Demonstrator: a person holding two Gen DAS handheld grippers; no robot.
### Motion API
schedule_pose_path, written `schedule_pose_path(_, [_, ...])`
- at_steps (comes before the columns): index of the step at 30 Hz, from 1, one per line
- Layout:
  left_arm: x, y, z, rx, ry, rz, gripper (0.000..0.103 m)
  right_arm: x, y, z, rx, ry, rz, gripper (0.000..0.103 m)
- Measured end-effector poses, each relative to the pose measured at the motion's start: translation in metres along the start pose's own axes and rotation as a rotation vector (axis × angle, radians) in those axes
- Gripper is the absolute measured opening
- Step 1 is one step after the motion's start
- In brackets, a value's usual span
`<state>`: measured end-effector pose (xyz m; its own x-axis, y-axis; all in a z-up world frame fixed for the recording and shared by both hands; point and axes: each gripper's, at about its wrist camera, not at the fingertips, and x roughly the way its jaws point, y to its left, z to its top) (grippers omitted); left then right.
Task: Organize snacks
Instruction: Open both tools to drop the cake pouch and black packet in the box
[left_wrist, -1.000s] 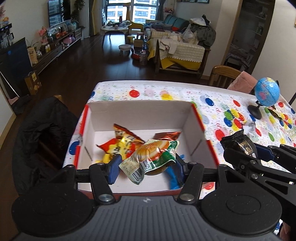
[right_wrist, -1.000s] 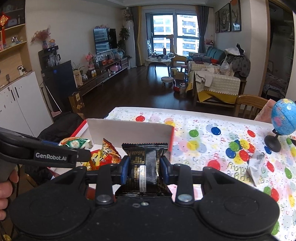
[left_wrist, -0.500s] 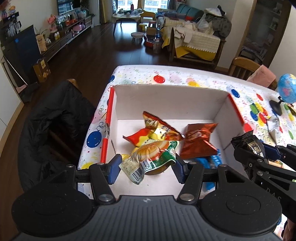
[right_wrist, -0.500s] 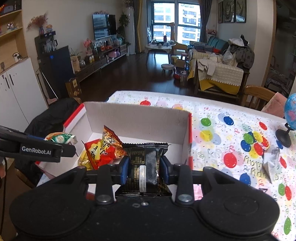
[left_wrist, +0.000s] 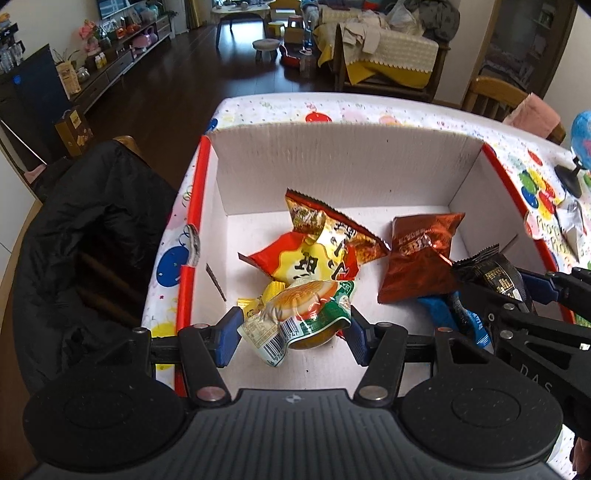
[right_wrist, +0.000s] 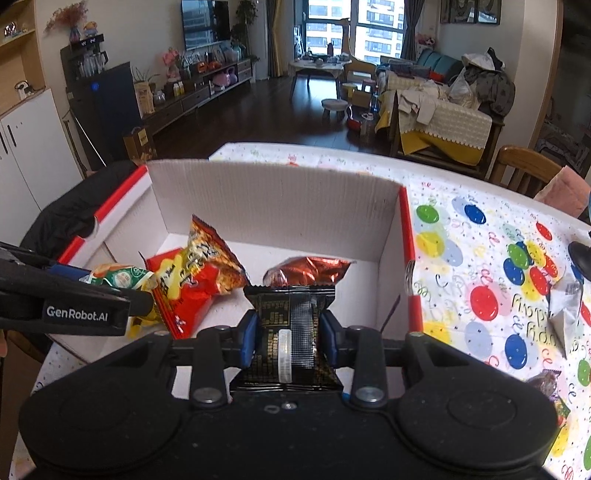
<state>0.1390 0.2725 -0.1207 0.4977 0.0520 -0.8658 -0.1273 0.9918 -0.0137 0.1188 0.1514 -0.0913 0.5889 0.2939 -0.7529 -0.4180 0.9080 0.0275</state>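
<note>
Both grippers lower over box (left_wrist: 343, 166) — left fingers (left_wrist: 231, 334) clamp green-white packet (left_wrist: 299, 314), right (right_wrist: 249, 341) black-gold (right_wrist: 291, 325).

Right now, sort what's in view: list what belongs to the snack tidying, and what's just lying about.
Job:
left gripper holding green snack pack
right gripper holding black snack pack
cardboard box
red-yellow chip bag
brown foil bag

Lying about:
globe
black jacket

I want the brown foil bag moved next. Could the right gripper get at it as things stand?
Probably not yet: the right gripper is shut on a black packet. The foil bag lies uncovered just beyond.
</note>
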Motion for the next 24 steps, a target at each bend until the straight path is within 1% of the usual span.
schedule_pose_path(6, [0.007, -0.008, -0.001, 0.039, 0.005, -0.004, 0.058, 0.009, 0.001, -0.002, 0.004, 0.023, -0.004, 0.034])
schedule_pose_path(9, [0.010, -0.014, -0.001, 0.066, 0.001, 0.011, 0.058, 0.012, 0.000, -0.003, 0.006, 0.033, -0.008, 0.034])
schedule_pose_path(10, [0.010, -0.015, -0.001, 0.072, -0.003, 0.011, 0.057, 0.013, -0.001, -0.004, 0.007, 0.037, -0.009, 0.034])
schedule_pose_path(13, [0.010, -0.017, 0.000, 0.074, -0.002, 0.001, 0.057, 0.015, -0.001, -0.005, 0.013, 0.044, -0.009, 0.034])
schedule_pose_path(14, [0.010, -0.018, -0.001, 0.078, -0.004, -0.002, 0.059, 0.015, -0.002, -0.006, 0.017, 0.046, -0.008, 0.035])
schedule_pose_path(16, [0.009, -0.019, -0.002, 0.084, -0.007, -0.005, 0.059, 0.014, -0.002, -0.006, 0.022, 0.044, -0.008, 0.037])
schedule_pose_path(20, [0.005, -0.021, -0.004, 0.092, -0.015, -0.013, 0.059, 0.009, -0.003, -0.007, 0.026, 0.036, -0.001, 0.042])
schedule_pose_path(24, [-0.003, -0.022, -0.006, 0.096, -0.035, -0.028, 0.059, 0.001, -0.004, -0.008, 0.033, 0.016, -0.001, 0.053])
